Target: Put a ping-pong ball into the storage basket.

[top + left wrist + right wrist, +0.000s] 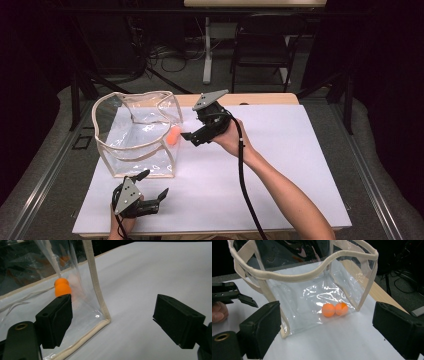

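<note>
I am finding two orange balls point(334, 309) sitting inside the clear bag point(312, 277) on the desk point(280, 150). Both the right gripper point(187, 136) and the left gripper point(156, 184) are showing jaws apart, gripping nothing. I am advising keeping clear of the bag's rim.

Open white table surface point(280, 150) right of the clear bag point(137, 135), its upright walls the lone obstacle.

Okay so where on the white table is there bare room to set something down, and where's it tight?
The widest bare stretch of the white table lies right of the right gripper, out to the far and right edges. A smaller patch sits between the left gripper and the forearm. It is crowded at the left, around the clear bag holding two orange balls.
</note>
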